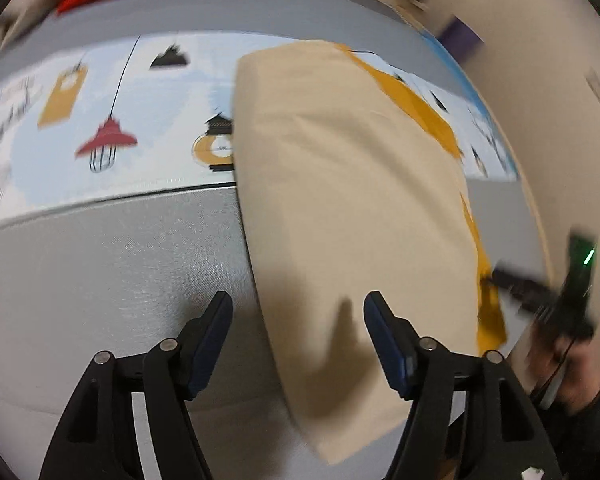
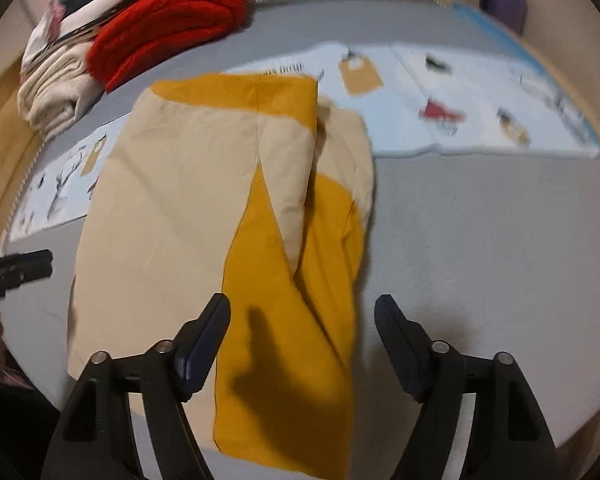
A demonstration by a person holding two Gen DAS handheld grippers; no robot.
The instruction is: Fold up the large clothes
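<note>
A large beige and mustard-yellow garment [image 2: 172, 200] lies folded into a long strip on the grey surface [image 2: 480, 260]. A narrower beige fold lies over its yellow part [image 2: 284, 360]. My right gripper [image 2: 302, 320] hovers open over the near yellow end, with nothing between its pads. In the left wrist view the garment [image 1: 340, 200] shows mostly beige, and my left gripper [image 1: 298, 320] stands open above its near left edge, one finger over the grey surface, one over the cloth. The right gripper shows blurred at that view's right edge [image 1: 540, 292], held in a hand [image 1: 576, 364].
A folded red knit [image 2: 168, 28] and a stack of pale clothes [image 2: 56, 92] sit at the back left. A light-blue mat printed with lanterns [image 2: 460, 112] lies under the garment's far end. A purple object [image 2: 500, 0] stands by the back right wall.
</note>
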